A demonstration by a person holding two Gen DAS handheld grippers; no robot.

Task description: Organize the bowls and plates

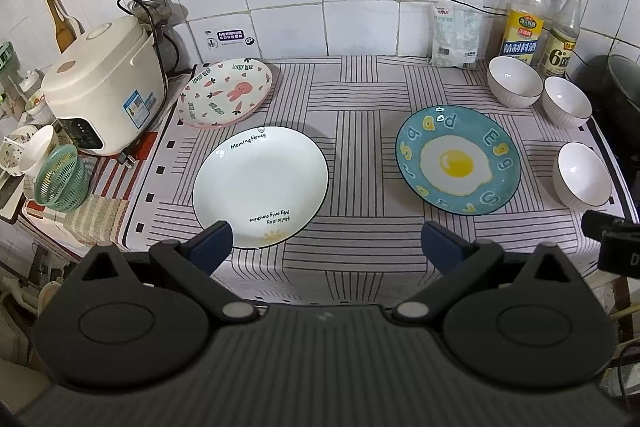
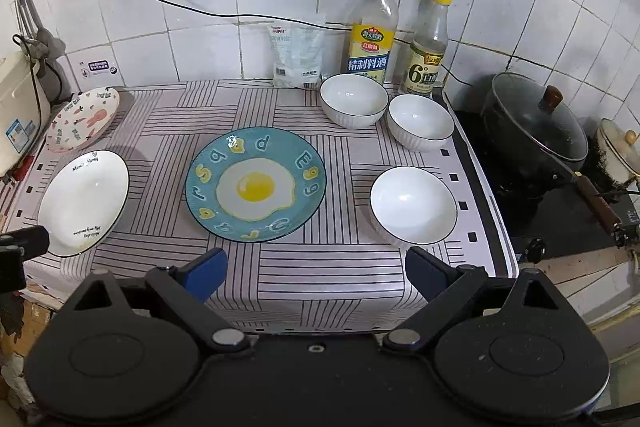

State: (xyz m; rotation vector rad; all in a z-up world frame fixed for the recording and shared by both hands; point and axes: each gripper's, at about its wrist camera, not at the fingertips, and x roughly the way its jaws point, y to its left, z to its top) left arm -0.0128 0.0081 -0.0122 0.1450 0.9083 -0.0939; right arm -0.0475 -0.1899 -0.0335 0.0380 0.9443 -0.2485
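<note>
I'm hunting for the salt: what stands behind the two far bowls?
A clear bag and two bottles stand against the tiles. The bowls hide the bottles' bases.

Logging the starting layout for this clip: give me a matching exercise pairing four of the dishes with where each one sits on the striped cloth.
Things:
1. egg plate
2. bunny plate
3. white plate with the sun drawing
4. lone white bowl

Places:
A. back left corner, beside the rice cooker
B. middle of the cloth
C. near the right edge, closest to the stove side
D. front left, just ahead of the left hand-held gripper

Pairs: 1-B, 2-A, 3-D, 4-C
</note>
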